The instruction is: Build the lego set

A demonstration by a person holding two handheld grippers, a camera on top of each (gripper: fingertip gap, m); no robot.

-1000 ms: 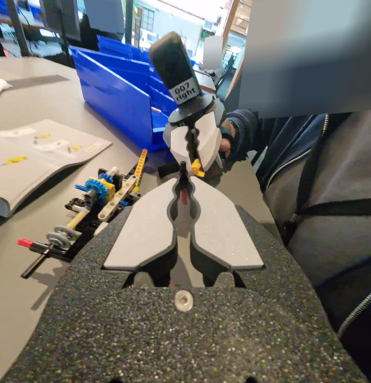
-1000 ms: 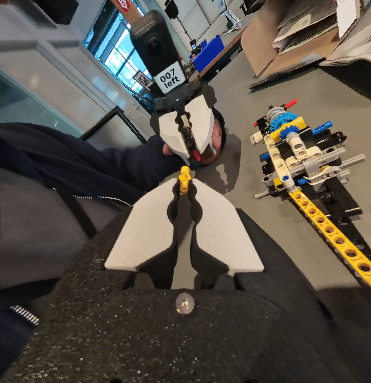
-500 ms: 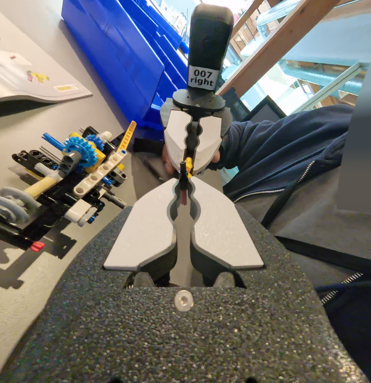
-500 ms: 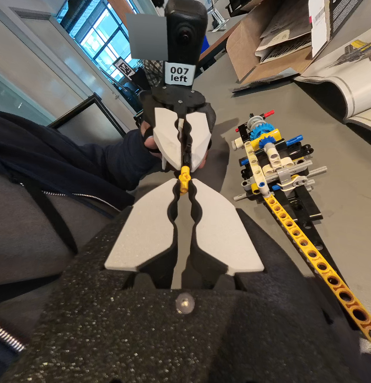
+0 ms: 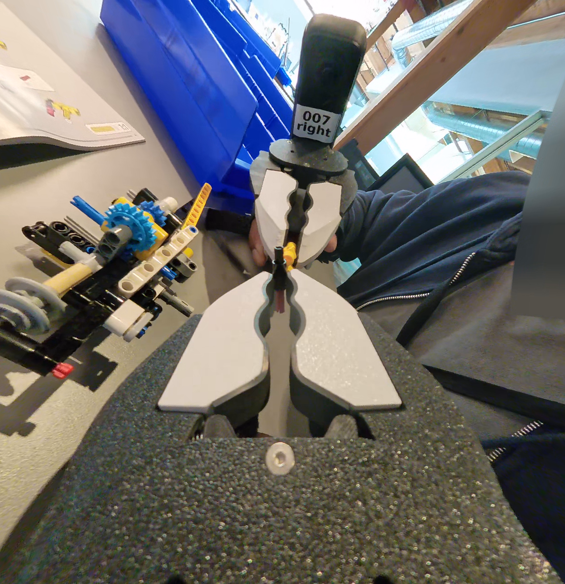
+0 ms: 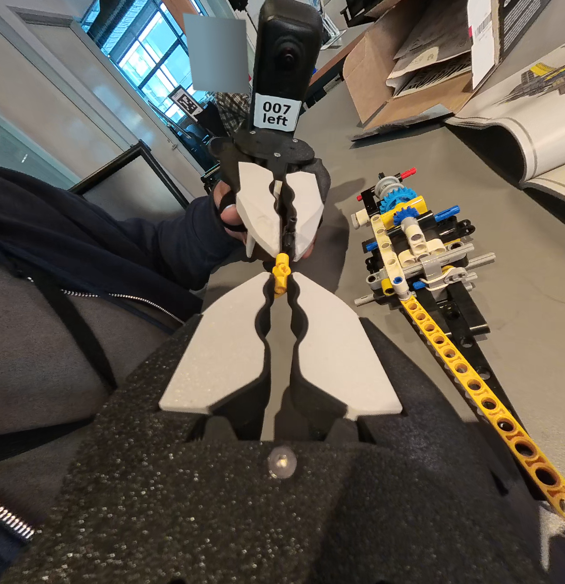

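My left gripper is shut on a thin black axle with a red end. My right gripper is shut on a small yellow connector. The two grippers face each other tip to tip above the table. The axle's black tip meets the yellow connector in the left wrist view; in the right wrist view the axle shows between the left gripper's fingers, just behind the connector. The partly built lego model, with blue gears and a long yellow beam, lies on the grey table; it also shows in the left wrist view.
Blue bins stand behind the model. An open instruction booklet lies on the table, also in the right wrist view, next to a cardboard box. A person in a dark jacket holds both grippers. Only a small space, under 4 cm, lies between the two pairs of fingers.
The two grippers have come closer and lined up tip to tip. The axle tip and the yellow connector, apart a second ago, now meet. Both stay shut on their parts.
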